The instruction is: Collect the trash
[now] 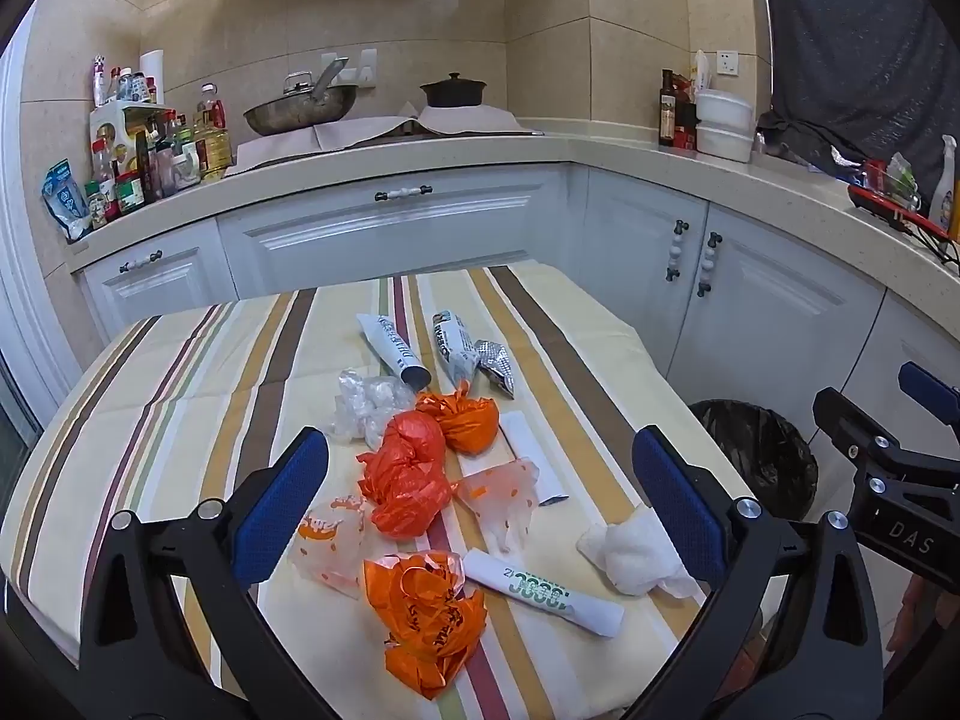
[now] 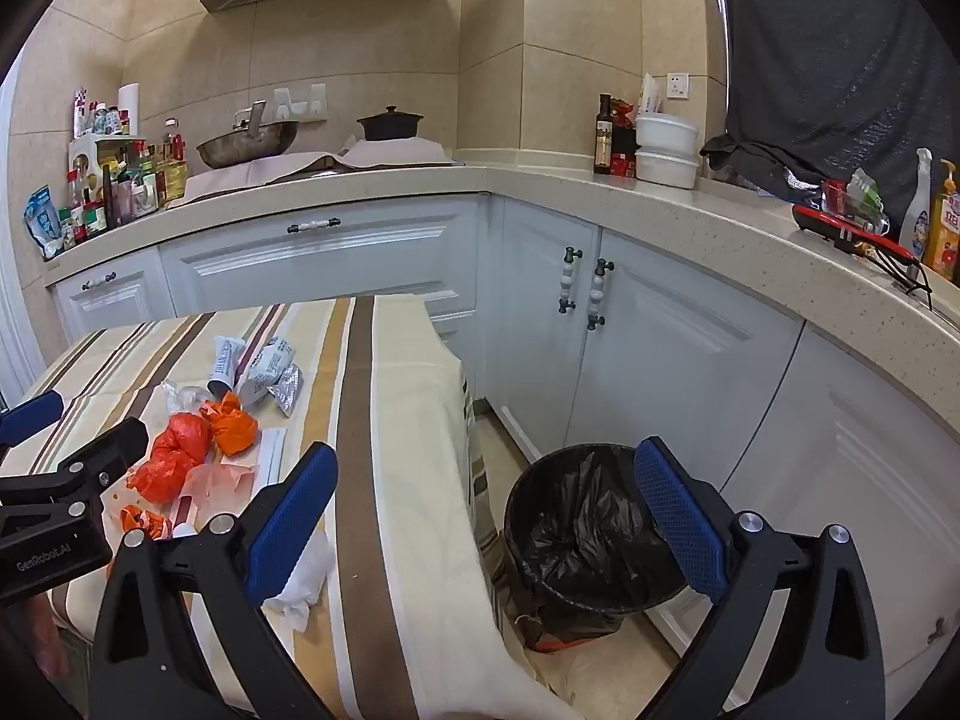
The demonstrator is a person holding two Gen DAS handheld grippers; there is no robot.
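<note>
An orange bag (image 1: 429, 618) lies nearest on the striped table (image 1: 180, 372), between the spread fingers of the left gripper (image 1: 480, 504) — nothing held. Trash crowds the middle: red bags (image 1: 408, 468), wrappers, a tissue (image 1: 630, 552). The right gripper (image 2: 486, 516) gapes empty above the bin (image 2: 576, 534) — beside the table.

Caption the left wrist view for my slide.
Open left tongs hover over crumpled orange bags, wrappers and a tissue on the striped tablecloth.

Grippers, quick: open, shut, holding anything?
Left gripper: open, empty, above the trash on the table.
Right gripper: open, empty, by the bin.
</note>
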